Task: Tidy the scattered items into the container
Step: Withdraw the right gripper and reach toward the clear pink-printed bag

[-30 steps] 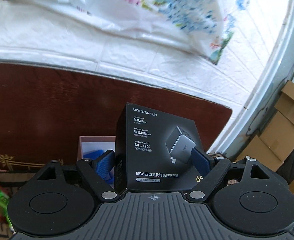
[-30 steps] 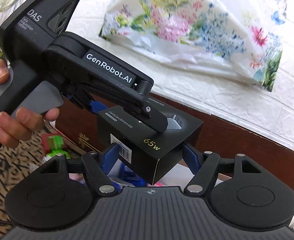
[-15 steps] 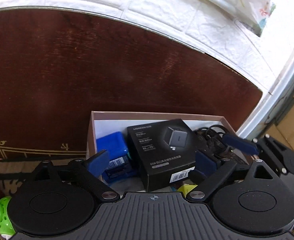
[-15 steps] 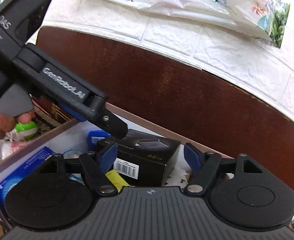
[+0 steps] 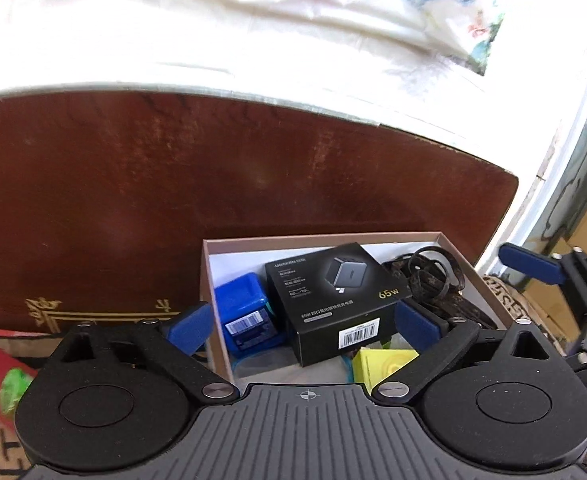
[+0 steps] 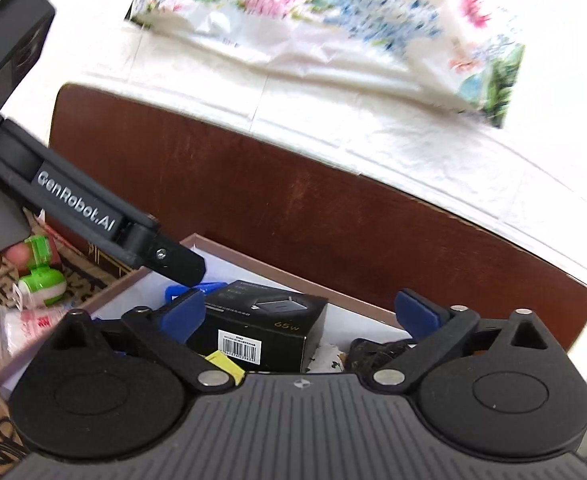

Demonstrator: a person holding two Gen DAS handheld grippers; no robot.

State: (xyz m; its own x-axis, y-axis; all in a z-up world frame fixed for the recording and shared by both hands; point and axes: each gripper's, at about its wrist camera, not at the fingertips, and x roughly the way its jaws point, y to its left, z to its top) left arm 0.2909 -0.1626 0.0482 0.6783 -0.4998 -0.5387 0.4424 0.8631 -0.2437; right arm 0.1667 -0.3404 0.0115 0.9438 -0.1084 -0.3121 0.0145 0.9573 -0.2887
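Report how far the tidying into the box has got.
Done: the black charger box lies in the open box beside a blue case, straps and a yellow item. In hand: nothing; left gripper and right gripper have just opened. Left: the green toy and plastic packet outside.

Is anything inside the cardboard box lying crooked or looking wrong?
Yes. The black charger box lies tilted, propped on the things under it, not flat on the floor of the cardboard box. It leans against the blue box, above a yellow item. Nothing looks spilled or broken.
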